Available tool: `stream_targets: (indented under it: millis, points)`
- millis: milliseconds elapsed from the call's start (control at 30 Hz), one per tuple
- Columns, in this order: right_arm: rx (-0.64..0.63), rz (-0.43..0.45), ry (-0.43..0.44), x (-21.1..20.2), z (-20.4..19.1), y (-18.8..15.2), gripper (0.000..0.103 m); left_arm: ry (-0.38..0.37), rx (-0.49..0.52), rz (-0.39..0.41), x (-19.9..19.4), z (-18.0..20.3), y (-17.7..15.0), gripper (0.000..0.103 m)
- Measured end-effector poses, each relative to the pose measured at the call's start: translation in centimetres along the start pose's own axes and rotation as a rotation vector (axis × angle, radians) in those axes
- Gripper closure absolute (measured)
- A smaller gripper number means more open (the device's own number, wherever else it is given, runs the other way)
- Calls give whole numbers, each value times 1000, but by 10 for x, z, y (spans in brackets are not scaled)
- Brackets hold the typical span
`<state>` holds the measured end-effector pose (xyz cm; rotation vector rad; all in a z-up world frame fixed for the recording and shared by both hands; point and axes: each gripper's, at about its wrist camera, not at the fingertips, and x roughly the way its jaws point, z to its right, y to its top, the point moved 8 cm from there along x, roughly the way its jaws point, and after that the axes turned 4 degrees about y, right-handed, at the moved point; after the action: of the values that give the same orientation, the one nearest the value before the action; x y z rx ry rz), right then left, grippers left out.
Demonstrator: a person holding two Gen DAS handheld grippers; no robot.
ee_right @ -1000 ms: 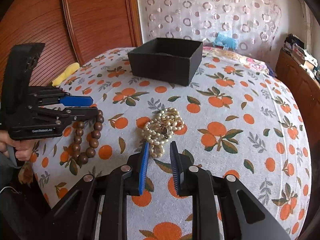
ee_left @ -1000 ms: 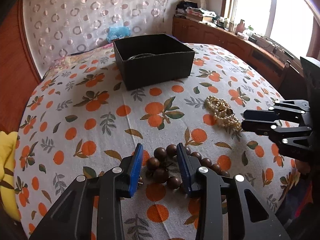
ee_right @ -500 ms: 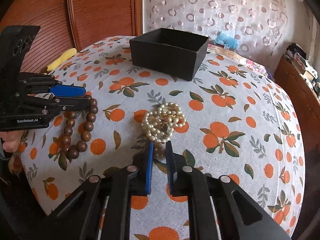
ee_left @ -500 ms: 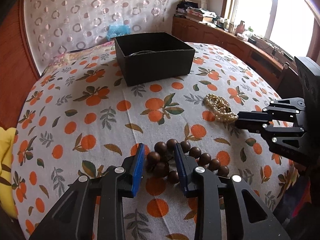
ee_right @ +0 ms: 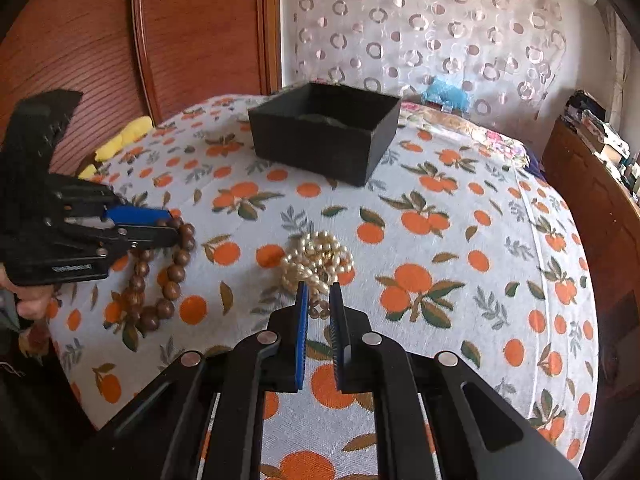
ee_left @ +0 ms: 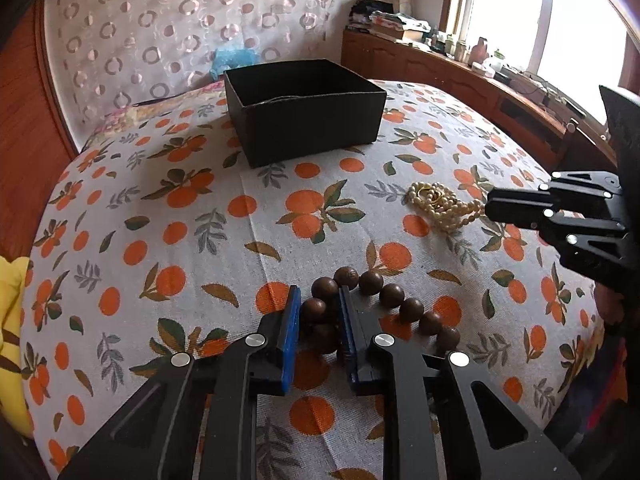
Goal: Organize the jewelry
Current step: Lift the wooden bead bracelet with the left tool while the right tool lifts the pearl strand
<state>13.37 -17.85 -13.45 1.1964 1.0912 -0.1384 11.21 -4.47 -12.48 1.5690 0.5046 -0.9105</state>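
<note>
While left gripper (ee_left: pixel 319 312) fingers are closing on wooden bead bracelet (ee_left: pixel 384 296), right gripper (ee_right: pixel 319 295) fingers pinch pearl necklace (ee_right: pixel 316 258) on bed (ee_right: pixel 500 248)

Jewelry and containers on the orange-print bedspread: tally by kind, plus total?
Brown wooden bead bracelet: 1
Cream pearl necklace with gold clasp: 1
Open black cardboard box: 1
Total: 3
The box's contents are too dark to count.
</note>
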Motion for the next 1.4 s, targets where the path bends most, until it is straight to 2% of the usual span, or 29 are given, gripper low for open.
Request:
stream_targets:
  millis: [33, 333, 367, 600, 1033, 1400]
  points:
    - [-2, 6, 2, -2, 0, 2, 91, 0, -2, 7, -1, 1, 1, 90]
    - [-28, 53, 5, -15, -3, 24, 92, -20, -32, 126, -31, 3, 25, 90]
    - [-34, 54, 12, -16, -5, 25, 100, -23, -35, 141, -35, 4, 29, 90]
    - [-63, 49, 20, -14, -10, 32, 99, -40, -58, 217, -58, 6, 52, 90]
    - [-90, 136, -4, -49, -8, 73, 99, -44, -52, 312, -88, 9, 87, 91]
    - [-111, 216, -30, -81, -2, 115, 99, -21, -46, 342, -93, 3, 107, 91]
